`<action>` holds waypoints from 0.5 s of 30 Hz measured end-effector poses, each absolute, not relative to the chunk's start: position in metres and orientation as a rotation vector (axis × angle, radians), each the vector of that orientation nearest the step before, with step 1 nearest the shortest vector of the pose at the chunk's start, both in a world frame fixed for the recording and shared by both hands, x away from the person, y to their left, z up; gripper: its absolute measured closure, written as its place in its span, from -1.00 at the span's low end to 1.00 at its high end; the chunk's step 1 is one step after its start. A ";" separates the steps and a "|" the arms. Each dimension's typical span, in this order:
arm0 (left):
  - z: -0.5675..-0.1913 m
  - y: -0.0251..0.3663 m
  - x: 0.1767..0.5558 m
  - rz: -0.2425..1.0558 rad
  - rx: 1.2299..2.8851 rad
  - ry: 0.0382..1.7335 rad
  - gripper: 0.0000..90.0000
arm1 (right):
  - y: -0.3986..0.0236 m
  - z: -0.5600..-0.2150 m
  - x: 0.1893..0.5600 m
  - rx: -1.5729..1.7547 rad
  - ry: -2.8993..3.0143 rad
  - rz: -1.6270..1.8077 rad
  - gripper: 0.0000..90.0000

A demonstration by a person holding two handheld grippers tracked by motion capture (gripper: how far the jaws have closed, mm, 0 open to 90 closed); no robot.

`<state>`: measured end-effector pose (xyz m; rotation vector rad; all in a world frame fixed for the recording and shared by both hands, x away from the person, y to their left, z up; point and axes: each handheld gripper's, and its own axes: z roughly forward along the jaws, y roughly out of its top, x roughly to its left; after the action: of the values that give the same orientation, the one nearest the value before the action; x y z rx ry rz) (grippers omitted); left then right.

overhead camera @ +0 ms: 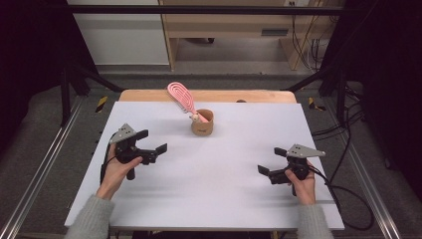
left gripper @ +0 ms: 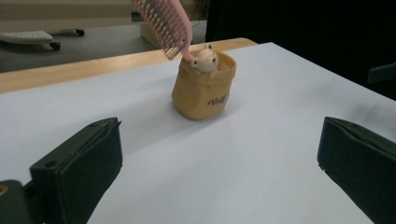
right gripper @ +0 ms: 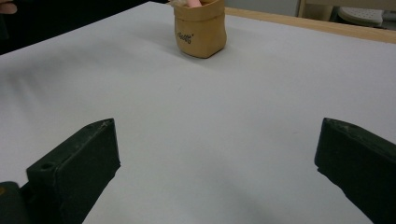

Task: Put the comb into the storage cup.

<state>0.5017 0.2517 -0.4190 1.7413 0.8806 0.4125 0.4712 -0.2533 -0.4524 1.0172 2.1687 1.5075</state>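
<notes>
High view has both tongs, left gripper [overhead camera: 152,142] and right gripper [overhead camera: 271,162], spread wide and empty; pink comb [overhead camera: 181,96] sits in the tan cup [overhead camera: 202,124] mid-table. Looks pre-grab, probably reach next.

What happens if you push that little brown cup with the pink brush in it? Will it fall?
The brown cup looks small and probably light, so it may slide. The pink brush leans far out over its rim, so a push could tip it toward that side. Its walls look soft, maybe squashy.
</notes>
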 end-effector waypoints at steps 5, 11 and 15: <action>-0.430 0.260 0.495 0.409 1.752 0.902 -1.00 | -0.253 -0.452 0.471 1.023 2.170 1.503 -0.99; -0.444 0.270 0.486 0.408 1.771 0.911 -1.00 | -0.253 -0.454 0.471 1.024 2.183 1.487 -0.99; -0.452 0.277 0.484 0.415 1.779 0.937 -1.00 | -0.252 -0.454 0.471 1.031 2.181 1.492 -0.99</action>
<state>0.4840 0.2774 -0.4517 1.7791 0.9369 0.4148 0.4711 -0.2524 -0.4536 1.0307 2.1809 1.4922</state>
